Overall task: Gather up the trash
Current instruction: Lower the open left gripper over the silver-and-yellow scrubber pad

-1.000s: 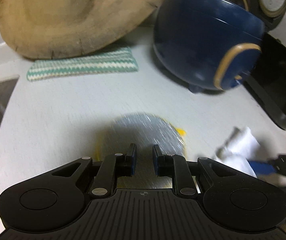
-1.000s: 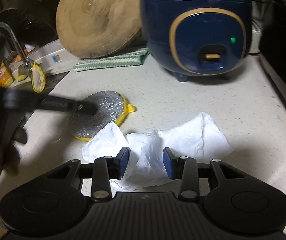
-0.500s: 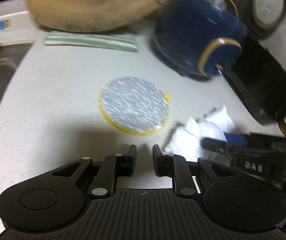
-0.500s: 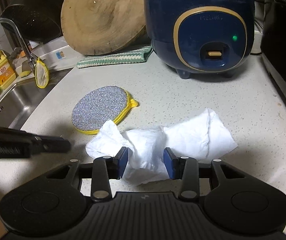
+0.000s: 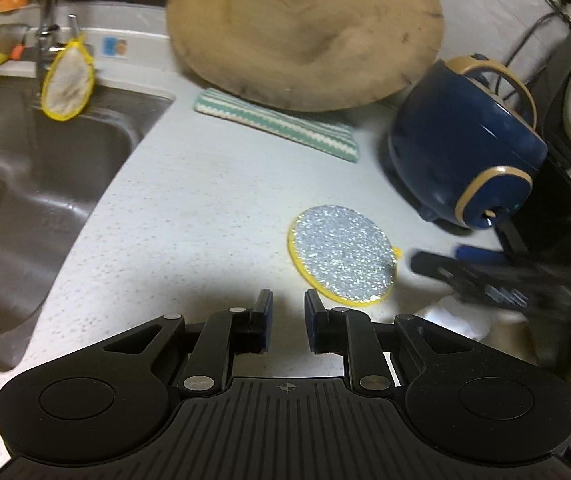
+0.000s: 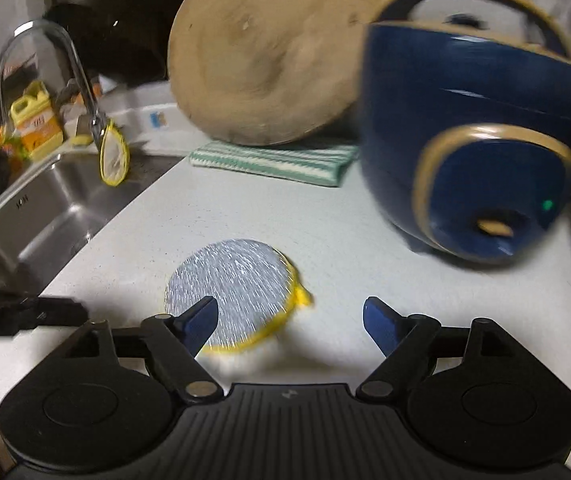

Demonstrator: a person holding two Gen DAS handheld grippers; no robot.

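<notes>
Your right gripper [image 6: 289, 320] is opening with nothing between its jaws; your left gripper [image 5: 288, 322] stays almost closed, empty. White tissue [image 5: 457, 316] still lies on the counter [image 5: 189, 216], not yet picked up

Right wrist view motion-smeared: rice cooker [image 6: 473, 152] and wooden board [image 6: 265, 60] streaked, scrubber pad [image 6: 237, 280] sparkle drawn into lines. Crumpled tissue [image 5: 457, 318] mostly hidden behind left gripper [image 5: 288, 314] body and blurred right gripper [image 5: 485, 276]; only a white patch shows. Sink [image 5: 25, 200] cut by left edge. Label on yellow bottle [image 6: 37, 124] unreadable. Person's hand at right edge, barely a sliver.
</notes>
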